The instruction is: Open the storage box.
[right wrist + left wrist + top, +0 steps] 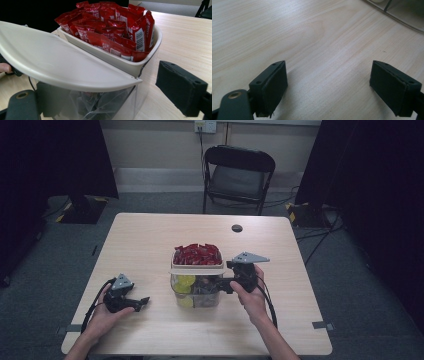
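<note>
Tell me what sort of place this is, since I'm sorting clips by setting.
Probably a lab or recording room rather than a home: a lone wooden table on grey carpet, a black folding chair, dark curtains and floor cables.

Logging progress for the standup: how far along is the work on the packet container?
Done: the top tray is full of red packets, and the cream lid lies over the clear bin. In hand: the right claw is open against the bin's side, one jaw pressed to its clear wall. Left: no grip on it yet; the left claw rests open on the table, apart from it.
</note>
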Demonstrator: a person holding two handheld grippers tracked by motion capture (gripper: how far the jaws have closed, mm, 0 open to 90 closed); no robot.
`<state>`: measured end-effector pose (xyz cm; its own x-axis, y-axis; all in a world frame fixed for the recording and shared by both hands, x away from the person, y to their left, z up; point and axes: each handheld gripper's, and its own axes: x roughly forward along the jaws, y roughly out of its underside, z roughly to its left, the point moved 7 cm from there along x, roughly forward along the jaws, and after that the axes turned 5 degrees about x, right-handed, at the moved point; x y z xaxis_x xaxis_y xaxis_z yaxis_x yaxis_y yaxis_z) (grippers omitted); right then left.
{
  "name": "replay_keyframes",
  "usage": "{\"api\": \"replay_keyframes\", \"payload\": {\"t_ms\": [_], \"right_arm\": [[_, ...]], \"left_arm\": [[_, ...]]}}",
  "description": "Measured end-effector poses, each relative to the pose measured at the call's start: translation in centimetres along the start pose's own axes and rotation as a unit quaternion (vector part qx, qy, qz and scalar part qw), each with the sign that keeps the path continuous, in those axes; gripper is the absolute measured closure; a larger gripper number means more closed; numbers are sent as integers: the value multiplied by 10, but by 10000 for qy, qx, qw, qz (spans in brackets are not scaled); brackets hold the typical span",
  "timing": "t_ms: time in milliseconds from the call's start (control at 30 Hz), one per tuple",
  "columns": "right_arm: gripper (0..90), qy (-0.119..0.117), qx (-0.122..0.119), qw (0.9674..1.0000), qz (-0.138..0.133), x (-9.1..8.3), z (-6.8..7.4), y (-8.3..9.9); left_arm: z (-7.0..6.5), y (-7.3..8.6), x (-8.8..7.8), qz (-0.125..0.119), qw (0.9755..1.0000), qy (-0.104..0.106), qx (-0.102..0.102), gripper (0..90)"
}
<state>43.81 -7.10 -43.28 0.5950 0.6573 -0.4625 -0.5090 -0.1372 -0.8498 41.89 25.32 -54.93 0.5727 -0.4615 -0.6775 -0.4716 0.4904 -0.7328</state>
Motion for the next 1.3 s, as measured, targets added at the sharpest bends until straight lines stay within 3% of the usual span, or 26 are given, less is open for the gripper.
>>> {"api": "replay_keyframes", "payload": {"t_ms": [1300], "right_arm": [[143, -77, 44, 9999, -79, 7, -5, -14]], "left_arm": [[0, 0, 0, -1, 10000, 0, 0, 141]]}}
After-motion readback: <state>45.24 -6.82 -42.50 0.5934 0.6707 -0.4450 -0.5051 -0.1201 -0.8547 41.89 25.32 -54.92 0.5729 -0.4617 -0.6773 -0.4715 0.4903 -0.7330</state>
